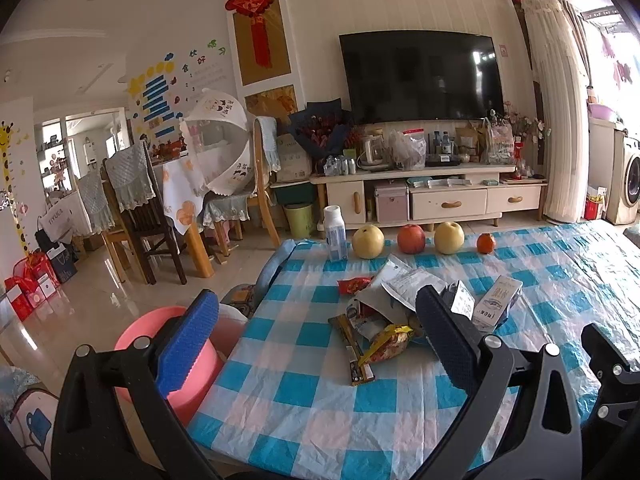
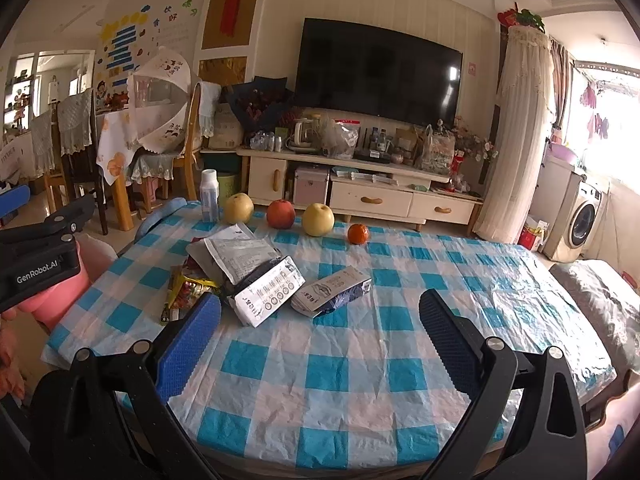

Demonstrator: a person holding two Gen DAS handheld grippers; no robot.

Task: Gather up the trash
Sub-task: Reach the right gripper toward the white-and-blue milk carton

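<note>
A heap of trash lies on the blue-checked tablecloth (image 1: 304, 408): crumpled grey paper bags (image 1: 400, 284), a yellow snack wrapper (image 1: 390, 344), a red wrapper (image 1: 354, 284), a brown stick wrapper (image 1: 354, 356) and a flattened carton (image 1: 496, 300). In the right wrist view the paper bags (image 2: 240, 256), a printed carton (image 2: 268, 294) and the flattened carton (image 2: 332, 292) lie ahead. My left gripper (image 1: 316, 336) is open and empty, just short of the heap. My right gripper (image 2: 320, 328) is open and empty above the cloth, near the cartons. A pink bin (image 1: 176, 364) stands beside the table's left edge.
Two yellow pears (image 1: 368, 242), a red apple (image 1: 411, 239), an orange (image 1: 485, 243) and a white bottle (image 1: 335, 236) line the table's far edge. Beyond are a TV cabinet (image 1: 440, 200), dining chairs (image 1: 132, 216) and a washing machine (image 1: 630, 176).
</note>
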